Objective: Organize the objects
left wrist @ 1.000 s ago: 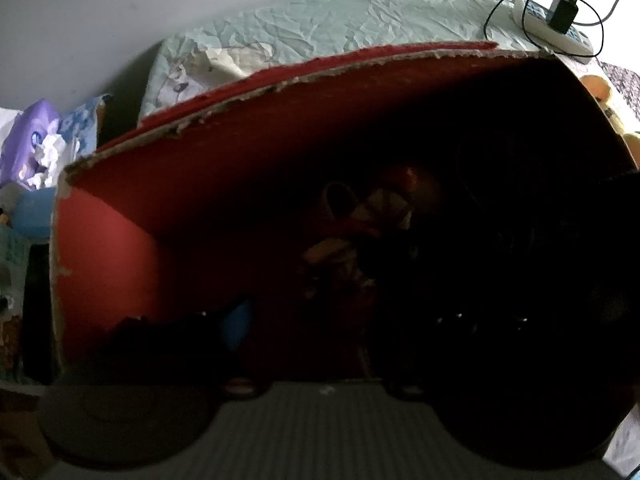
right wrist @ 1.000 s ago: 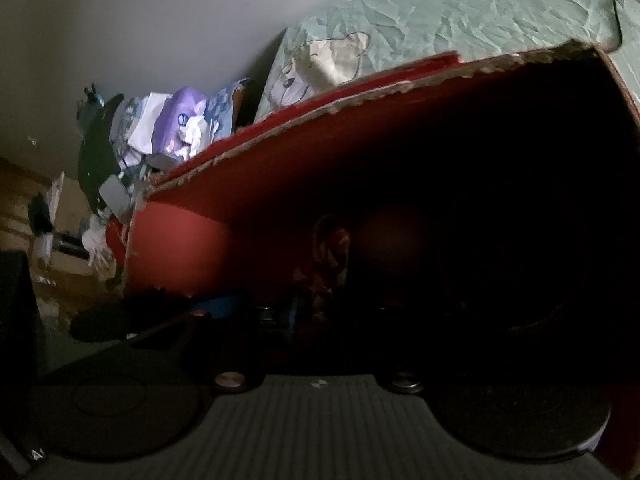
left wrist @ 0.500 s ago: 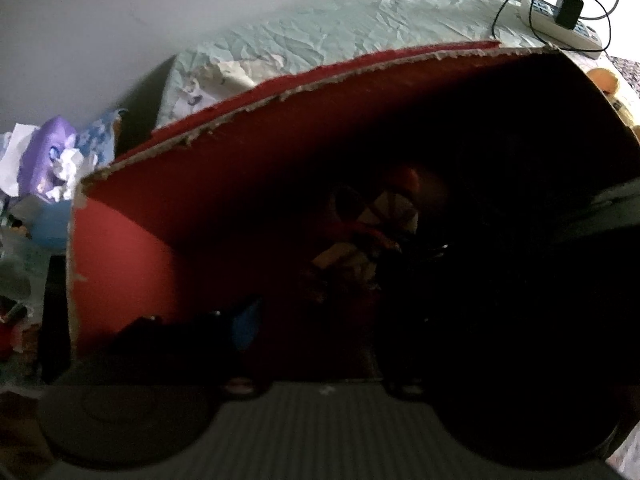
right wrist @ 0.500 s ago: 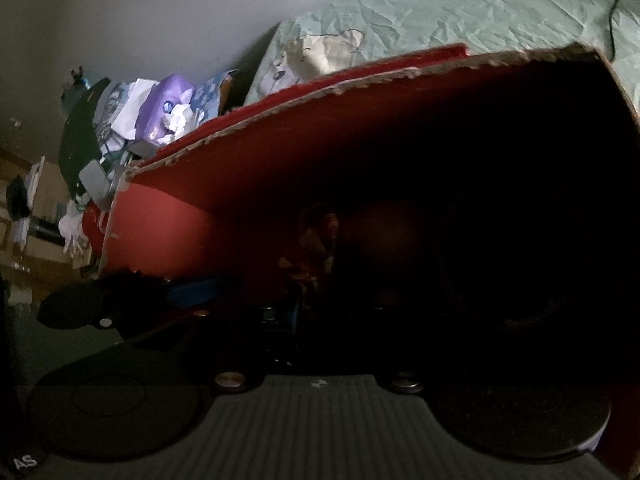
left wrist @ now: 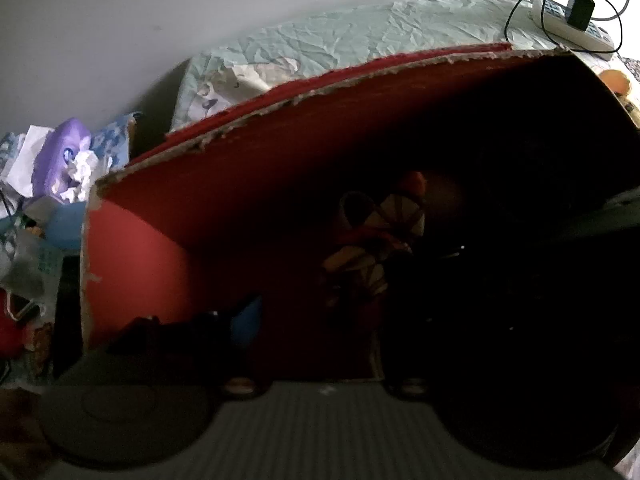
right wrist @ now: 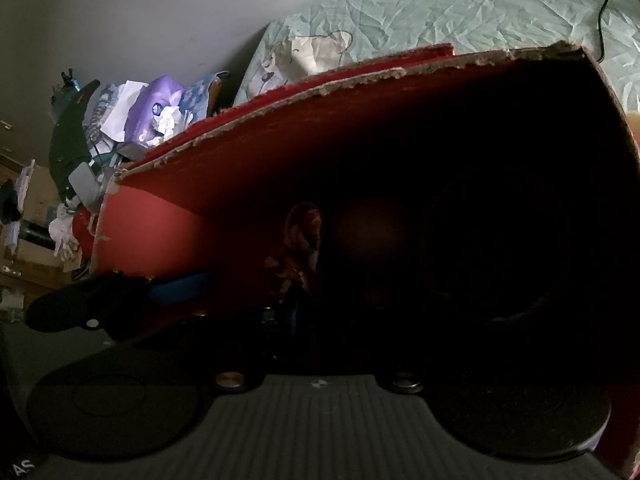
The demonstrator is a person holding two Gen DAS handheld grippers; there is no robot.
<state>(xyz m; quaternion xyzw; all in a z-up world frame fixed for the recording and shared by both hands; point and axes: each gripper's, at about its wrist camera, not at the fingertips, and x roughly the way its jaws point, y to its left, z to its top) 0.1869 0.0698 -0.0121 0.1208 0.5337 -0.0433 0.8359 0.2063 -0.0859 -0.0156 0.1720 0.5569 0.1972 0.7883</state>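
Observation:
A red cardboard box point(left wrist: 136, 264) with torn edges fills both views, and both grippers reach into its dark inside. Deep in the box lies a red-and-white patterned object point(left wrist: 376, 236), also faint in the right wrist view point(right wrist: 304, 232). My left gripper point(left wrist: 320, 320) shows only its left finger point(left wrist: 244, 316), which has a blue tip; the other side is lost in shadow. The fingers of my right gripper point(right wrist: 320, 320) are hidden in the dark. At that view's left, a black gripper body point(right wrist: 80, 304) with a blue finger points into the box.
The box rests on a bed with a crumpled pale green sheet point(left wrist: 360, 36). A white power strip with a black charger and cable point(left wrist: 576, 20) lies at the far right. Left of the box is a pile of clutter with a purple pack point(left wrist: 64, 156) and papers.
The box's left edge has drifted to the right in both views. The patterned object stays near the middle of the left wrist view.

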